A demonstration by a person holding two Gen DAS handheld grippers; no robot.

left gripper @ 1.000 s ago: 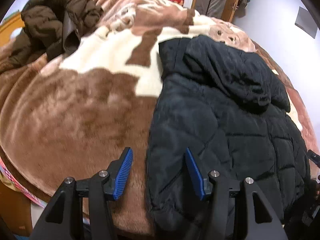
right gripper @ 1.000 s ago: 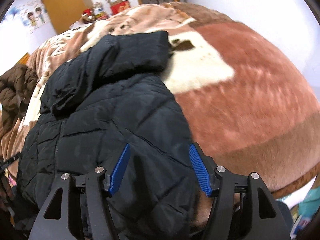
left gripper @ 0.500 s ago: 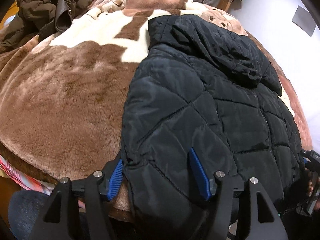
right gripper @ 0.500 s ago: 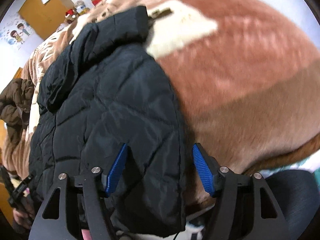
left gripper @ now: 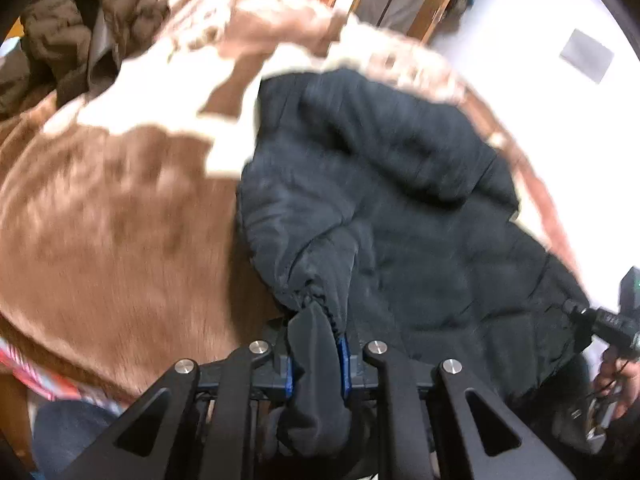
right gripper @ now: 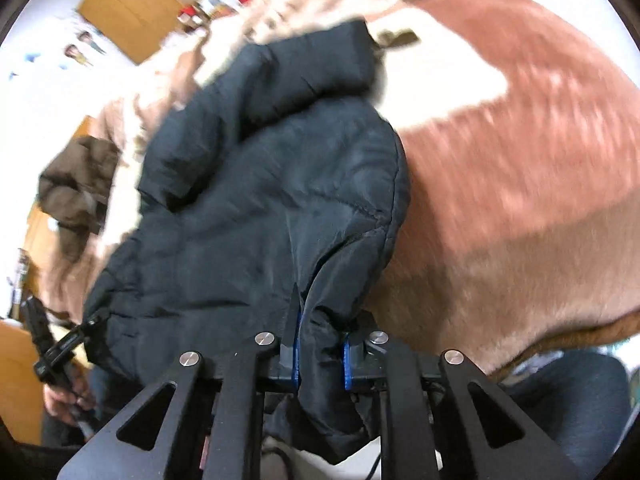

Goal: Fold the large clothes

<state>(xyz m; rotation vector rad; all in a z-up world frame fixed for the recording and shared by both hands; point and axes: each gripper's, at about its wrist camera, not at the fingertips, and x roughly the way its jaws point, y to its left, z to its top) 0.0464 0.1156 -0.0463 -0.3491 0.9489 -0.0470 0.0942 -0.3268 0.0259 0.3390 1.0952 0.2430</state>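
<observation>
Now both hand-held grippers have just closed on the near hem of the black quilted jacket, which lies on a bed covered by a brown-and-cream plush blanket.

Left hand-held gripper: the blue pads are drawn in tight on a bunched fold of the hem's left corner. Fabric fills the gap between the jaws and hangs down below them. A gathered seam sits just above the pinch point.

Right hand-held gripper: the pads are likewise pressed onto a fold of the hem's right corner, with a flap of cloth hanging through and under the jaws.

Jacket position: hood end is farthest from the cameras, lying on the blanket. The near edge is pulled up into the two grips at the edge of the bed. In the left wrist view the jacket occupies the right half of the bed. In the right wrist view it occupies the left half, with bare blanket beside it.

Other items: a crumpled brown coat lies on the far left part of the blanket, well apart from the black jacket. Both views are motion-blurred, so quilting detail is soft.
</observation>
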